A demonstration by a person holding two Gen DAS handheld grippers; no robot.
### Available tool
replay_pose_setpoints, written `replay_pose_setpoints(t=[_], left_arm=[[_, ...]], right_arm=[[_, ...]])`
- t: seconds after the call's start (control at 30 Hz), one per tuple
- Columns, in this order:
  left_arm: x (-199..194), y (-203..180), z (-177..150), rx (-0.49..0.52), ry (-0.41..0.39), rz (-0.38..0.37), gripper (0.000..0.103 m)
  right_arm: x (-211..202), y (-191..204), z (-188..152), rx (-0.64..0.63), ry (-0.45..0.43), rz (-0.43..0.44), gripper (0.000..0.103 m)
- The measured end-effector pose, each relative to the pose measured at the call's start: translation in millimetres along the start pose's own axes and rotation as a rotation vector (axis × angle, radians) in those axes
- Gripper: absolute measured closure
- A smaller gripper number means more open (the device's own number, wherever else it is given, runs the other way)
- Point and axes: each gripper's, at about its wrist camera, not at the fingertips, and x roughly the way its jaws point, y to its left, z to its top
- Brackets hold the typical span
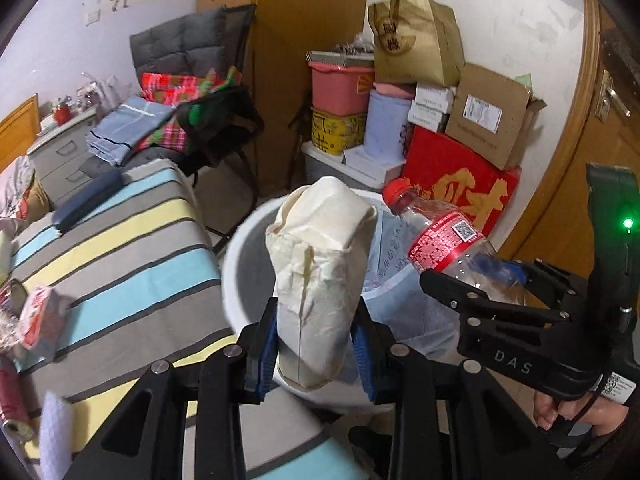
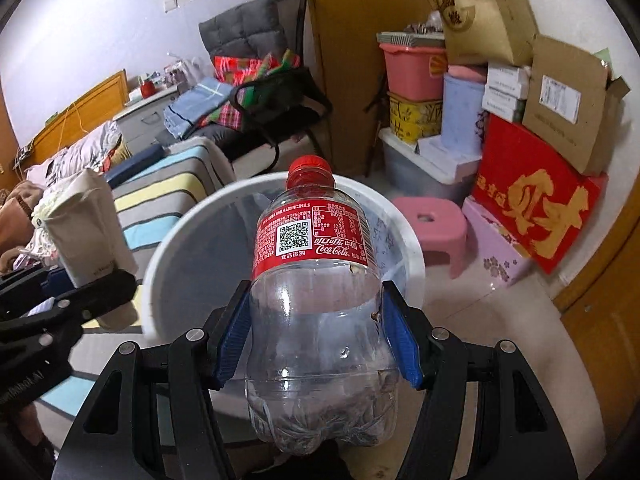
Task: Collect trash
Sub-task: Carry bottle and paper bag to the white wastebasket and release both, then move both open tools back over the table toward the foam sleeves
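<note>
We hold two pieces of rubbish above the white bin [image 2: 168, 248], which fills the centre of both views beside the striped bed [image 1: 120, 240]. At lower centre of the left wrist view, our left gripper [image 1: 316, 344] is closed on a cream paper packet [image 1: 320, 272], its blue pads [image 1: 266, 354] pinching the lower end while the rest stands up over the bin's mouth. At centre of the right wrist view, our right gripper [image 2: 316, 332] clamps an empty Coca-Cola bottle [image 2: 316, 300] across its clear body, below the red label, red cap on and pointing away from us.

We judge both items to be very light. The packet looks soft and crushable, so a low pinch suffices. The bottle is smooth, thin plastic likely to flex or slip; the narrower waist where the pads sit seems the safest hold.
</note>
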Motion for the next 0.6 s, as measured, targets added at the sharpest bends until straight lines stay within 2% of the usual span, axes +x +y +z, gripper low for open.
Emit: replay_pose_setpoints(t=[0.13,0.23,0.3,0.33,0.4,0.5,0.6], left_arm=[[15,-1,5,0.009,0.01,0.002,0.066],[22,3,6,-0.025,0.023,0.0,0.058],[23,6,6,-0.033,0.02,0.015,0.046],[23,7,6,-0.035,0.015,0.014,0.045],[21,9,5,-0.047,0.01,0.002,0.042],[15,12,4,-0.051,-0.002,0.022,0.036],[5,16,3,-0.059,-0.021,0.022,0.036]], right_arm=[[9,-4,2,-0.016,0.026,-0.011,0.039],[16,-9,5,-0.004,0.042,-0.023,0.039],[21,-11,5,-0.013,0.058,-0.014,0.038],[21,-11,5,-0.015,0.063,-0.007,0.038],[20,-11,3,-0.013,0.058,0.002,0.038],[15,-10,4,-0.012,0.03,0.003,0.035],[11,-8,6,-0.008,0.012,-0.003,0.034]])
